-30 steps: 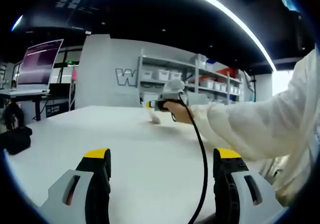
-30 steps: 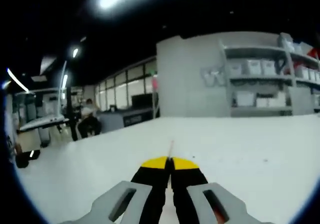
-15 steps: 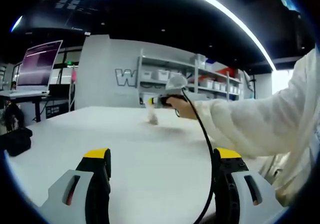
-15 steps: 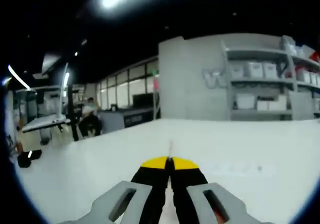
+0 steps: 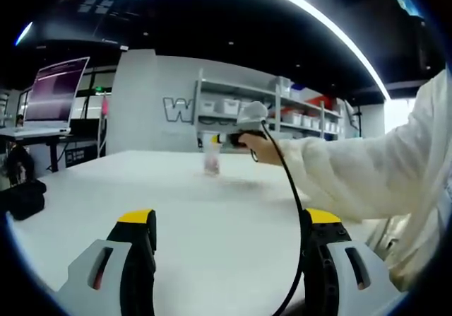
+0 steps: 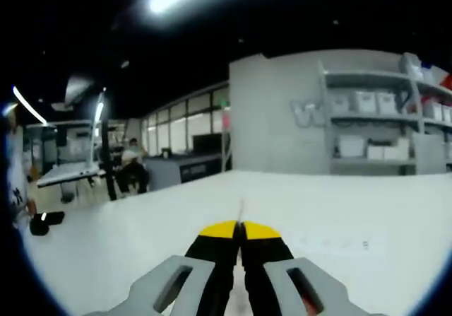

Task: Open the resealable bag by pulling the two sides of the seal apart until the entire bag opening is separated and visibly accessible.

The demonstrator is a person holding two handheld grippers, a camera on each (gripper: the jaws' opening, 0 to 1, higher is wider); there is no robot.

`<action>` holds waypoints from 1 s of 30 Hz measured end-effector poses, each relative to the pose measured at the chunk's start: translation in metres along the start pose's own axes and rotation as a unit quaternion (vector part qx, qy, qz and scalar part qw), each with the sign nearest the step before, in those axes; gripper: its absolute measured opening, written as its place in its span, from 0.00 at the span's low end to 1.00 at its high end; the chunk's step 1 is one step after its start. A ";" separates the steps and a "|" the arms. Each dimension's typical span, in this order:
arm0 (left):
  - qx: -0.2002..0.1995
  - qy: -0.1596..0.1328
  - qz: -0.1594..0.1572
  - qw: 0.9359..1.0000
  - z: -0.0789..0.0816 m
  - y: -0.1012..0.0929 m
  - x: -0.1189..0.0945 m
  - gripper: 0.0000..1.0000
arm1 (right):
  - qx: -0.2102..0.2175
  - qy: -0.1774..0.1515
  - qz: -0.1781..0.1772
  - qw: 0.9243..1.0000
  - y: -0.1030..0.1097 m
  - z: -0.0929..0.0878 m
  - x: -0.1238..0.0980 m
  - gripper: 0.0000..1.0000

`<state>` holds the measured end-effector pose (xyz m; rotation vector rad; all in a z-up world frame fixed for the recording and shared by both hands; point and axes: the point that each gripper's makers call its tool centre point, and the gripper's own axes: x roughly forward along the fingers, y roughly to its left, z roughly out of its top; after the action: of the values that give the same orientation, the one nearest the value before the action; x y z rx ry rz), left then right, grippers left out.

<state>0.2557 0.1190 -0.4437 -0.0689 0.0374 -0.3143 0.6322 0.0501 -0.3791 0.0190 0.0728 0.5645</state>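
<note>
The right claw point(image 6: 239, 225) is clenched, its yellow-tipped jaws pressed together on a thin clear edge that pokes up between them, which looks to be the lip of the resealable bag point(image 5: 211, 161). Seen from the left gripper view, that same claw sits far across the white surface point(image 5: 183, 217), held in a person's hand point(image 5: 263, 150) with a pale sleeve point(image 5: 360, 182) behind it and a black cable point(image 5: 288, 217) trailing down toward the near edge. The bag hangs from its tip, small and blurred, just above or touching the surface; I cannot tell which.

The left claw point(image 5: 226, 220) is released, jaws standing wide apart over the near part of the surface, holding nothing and well apart from the bag.

My reading is that the seal is not yet parted, since only one side is gripped. To do this well, the left claw should travel out to the bag and pinch the opposite lip, right at the seal line and close beside the right claw's hold. Then both should draw away from each other steadily, working along the strip so the whole mouth opens. A grab too low on the film would likely just stretch it

Far off stand shelves point(image 5: 275, 114) with bins, and a laptop point(image 5: 53, 93) on the left
</note>
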 end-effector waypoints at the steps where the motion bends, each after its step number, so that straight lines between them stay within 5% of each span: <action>1: 0.000 0.000 0.000 1.000 0.000 0.000 0.000 0.84 | -0.001 -0.001 0.001 1.000 0.000 0.001 0.000 0.00; 30: 0.007 -0.001 0.000 1.000 0.001 -0.004 -0.001 0.84 | 0.002 -0.009 0.011 1.000 -0.007 0.006 -0.021 0.00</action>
<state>0.2537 0.1154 -0.4425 -0.0563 0.0333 -0.3153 0.6184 0.0330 -0.3715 0.0288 0.0559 0.5858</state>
